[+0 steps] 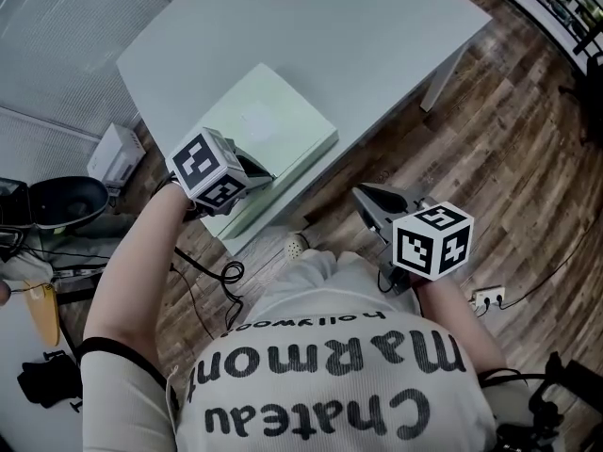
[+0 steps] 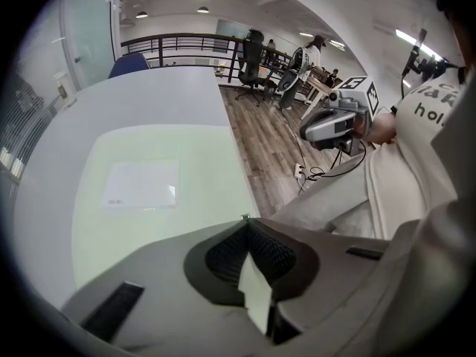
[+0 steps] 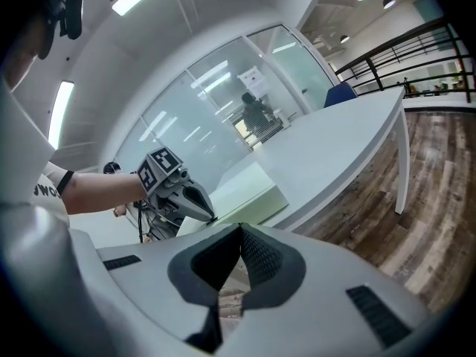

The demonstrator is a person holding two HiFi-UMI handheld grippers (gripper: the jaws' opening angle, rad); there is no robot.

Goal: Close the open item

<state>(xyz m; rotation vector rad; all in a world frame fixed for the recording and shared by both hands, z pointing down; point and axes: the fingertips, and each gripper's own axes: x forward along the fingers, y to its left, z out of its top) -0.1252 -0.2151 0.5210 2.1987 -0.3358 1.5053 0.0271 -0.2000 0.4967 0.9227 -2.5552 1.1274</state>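
A flat pale green box (image 1: 273,130) lies on the white table (image 1: 377,36) near its front corner, its lid down flat with a white label on top. In the left gripper view the box (image 2: 149,199) fills the area ahead of the jaws. My left gripper (image 1: 268,175) is shut, its tips over the box's near edge; contact cannot be told. Nothing is held in the left gripper (image 2: 245,218). My right gripper (image 1: 363,194) is shut and empty, held off the table over the floor, to the right of the box. From the right gripper (image 3: 239,227) I see the left gripper (image 3: 212,216) at the box (image 3: 249,188).
A white table leg (image 1: 443,78) stands at the right over wood floor. On the floor at the left sit a small white box (image 1: 115,153) and a black round object (image 1: 66,201), with cables. A power strip (image 1: 488,298) lies by my right arm.
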